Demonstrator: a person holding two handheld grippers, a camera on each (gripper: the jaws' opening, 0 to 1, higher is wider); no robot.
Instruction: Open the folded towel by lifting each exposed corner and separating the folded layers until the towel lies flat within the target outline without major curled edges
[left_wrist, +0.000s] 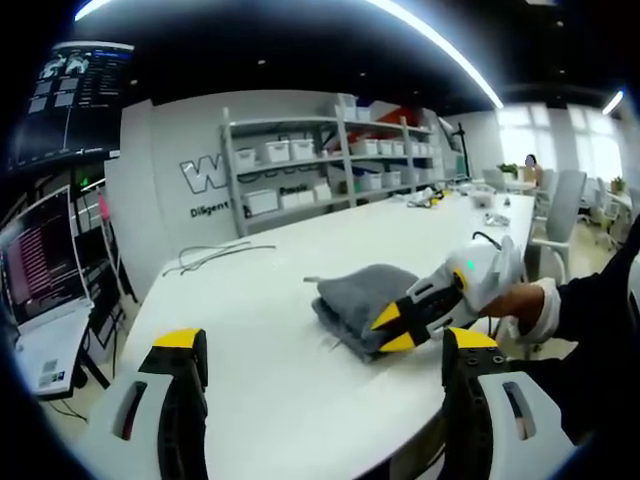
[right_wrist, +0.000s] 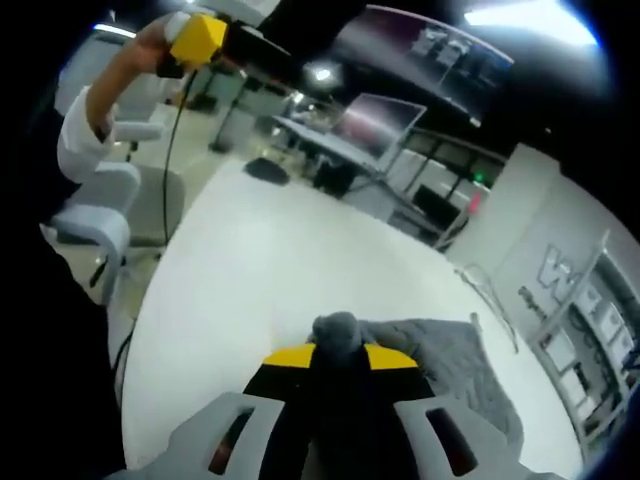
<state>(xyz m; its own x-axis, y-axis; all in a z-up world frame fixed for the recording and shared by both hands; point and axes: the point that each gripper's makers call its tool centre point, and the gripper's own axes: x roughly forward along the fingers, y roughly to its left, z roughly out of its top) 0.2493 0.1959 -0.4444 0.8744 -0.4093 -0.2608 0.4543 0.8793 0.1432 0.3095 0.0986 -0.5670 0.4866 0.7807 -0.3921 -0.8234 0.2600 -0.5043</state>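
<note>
While the right gripper (right_wrist: 338, 352) clamped the grey towel (left_wrist: 365, 295) at its 4 o'clock corner and the left gripper (left_wrist: 325, 350) stood apart, several layers risked lifting together.

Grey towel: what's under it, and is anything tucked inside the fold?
The folded grey towel lies directly on the white table, nothing else showing beneath. The right gripper pinches its near corner. The fold's inside is covered by its own layers.

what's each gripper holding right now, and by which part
The right gripper is shut on the grey towel, pinching a bunched bit of cloth at its near edge. The left gripper is open above the white table, holding nothing.
</note>
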